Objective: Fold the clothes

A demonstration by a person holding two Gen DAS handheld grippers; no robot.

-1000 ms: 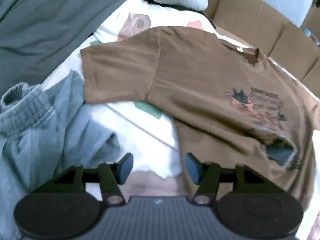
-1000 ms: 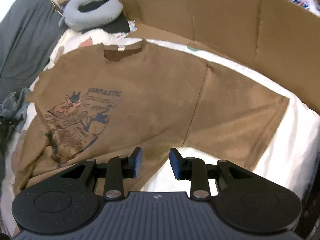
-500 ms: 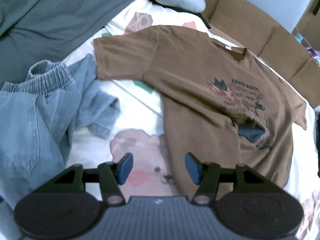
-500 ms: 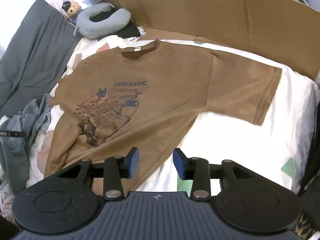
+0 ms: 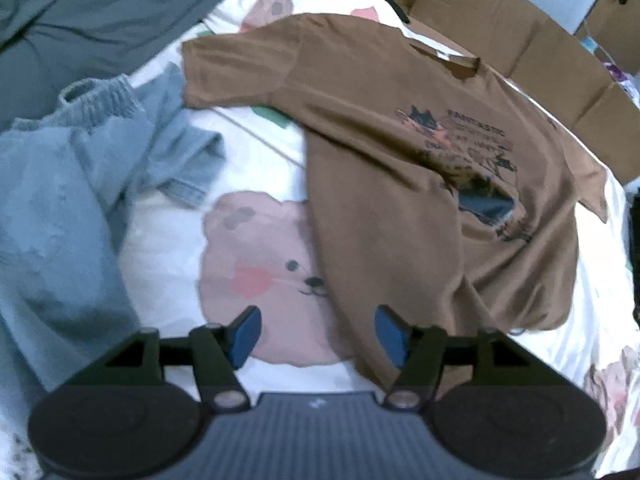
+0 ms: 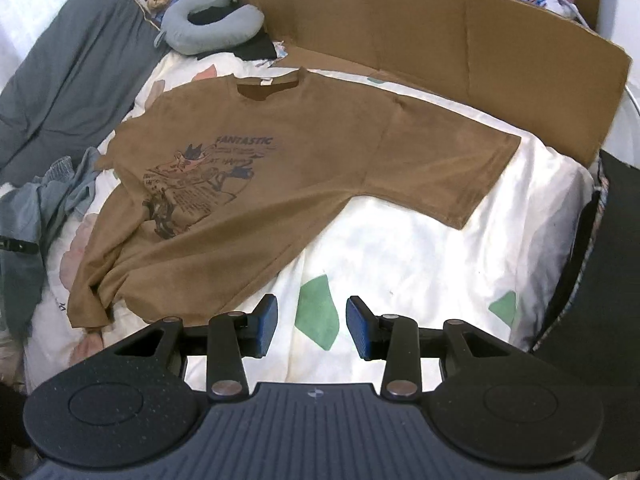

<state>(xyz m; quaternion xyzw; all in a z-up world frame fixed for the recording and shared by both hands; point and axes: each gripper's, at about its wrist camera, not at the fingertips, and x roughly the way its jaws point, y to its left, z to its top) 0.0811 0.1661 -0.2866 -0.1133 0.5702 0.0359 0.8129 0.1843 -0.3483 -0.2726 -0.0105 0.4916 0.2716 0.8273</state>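
Both grippers have pulled back from the brown T-shirt (image 6: 280, 168), now mid-frame, flat on the bedsheet (image 6: 420, 248). Left gripper (image 5: 316, 334) is opening, right gripper (image 6: 308, 326) released, both empty. Soft, limp cloth; best pinched at hem corners.

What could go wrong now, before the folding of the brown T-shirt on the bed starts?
1. The brown printed T-shirt is bunched at its lower hem corner, so a fold made now would probably trap those wrinkles.
2. The crumpled grey-blue garment with an elastic waistband lies against the shirt's sleeve; the left gripper, empty and opening, might catch it too.
3. The other sleeve reaches near the brown cardboard wall, leaving the right gripper little room there.
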